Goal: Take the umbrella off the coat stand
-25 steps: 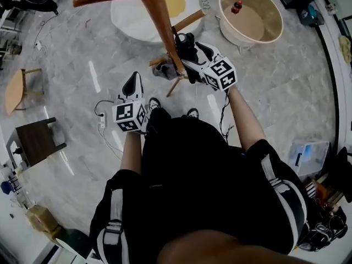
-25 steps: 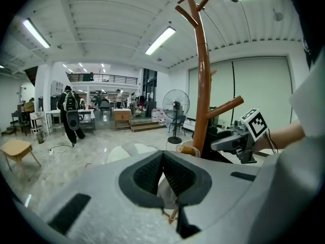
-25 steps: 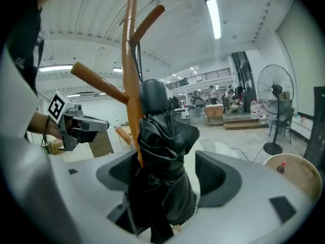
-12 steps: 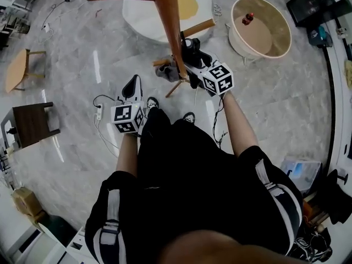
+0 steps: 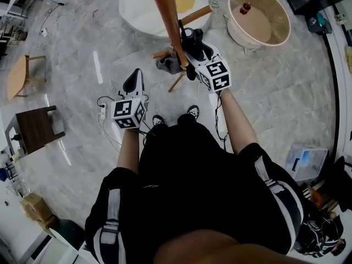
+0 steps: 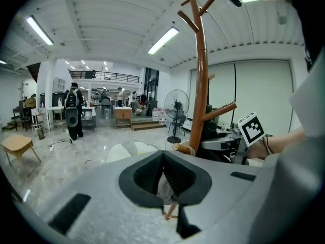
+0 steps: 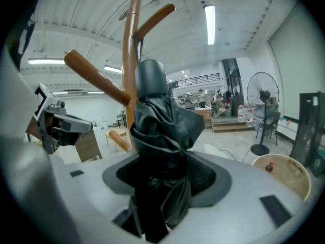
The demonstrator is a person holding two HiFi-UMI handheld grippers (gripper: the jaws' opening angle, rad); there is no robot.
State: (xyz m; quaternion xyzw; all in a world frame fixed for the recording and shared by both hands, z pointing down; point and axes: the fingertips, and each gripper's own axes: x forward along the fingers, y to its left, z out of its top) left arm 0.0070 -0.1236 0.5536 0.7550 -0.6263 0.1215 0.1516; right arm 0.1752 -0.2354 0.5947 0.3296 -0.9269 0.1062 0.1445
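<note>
The right tongs (image 5: pixel 191 39) have just been closing and are squeezing the black umbrella (image 7: pixel 157 131) hanging by the pole of the coat stand (image 5: pixel 167 15), to lift it off. The left tongs (image 5: pixel 135 76) are waiting, shut, empty.

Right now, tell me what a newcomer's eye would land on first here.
The wooden coat stand rises in front of the person, with a folded black umbrella against its trunk. The right gripper's tongs have just been closing round that umbrella, which sits between them. The left gripper hovers apart, tongs together and empty.
</note>
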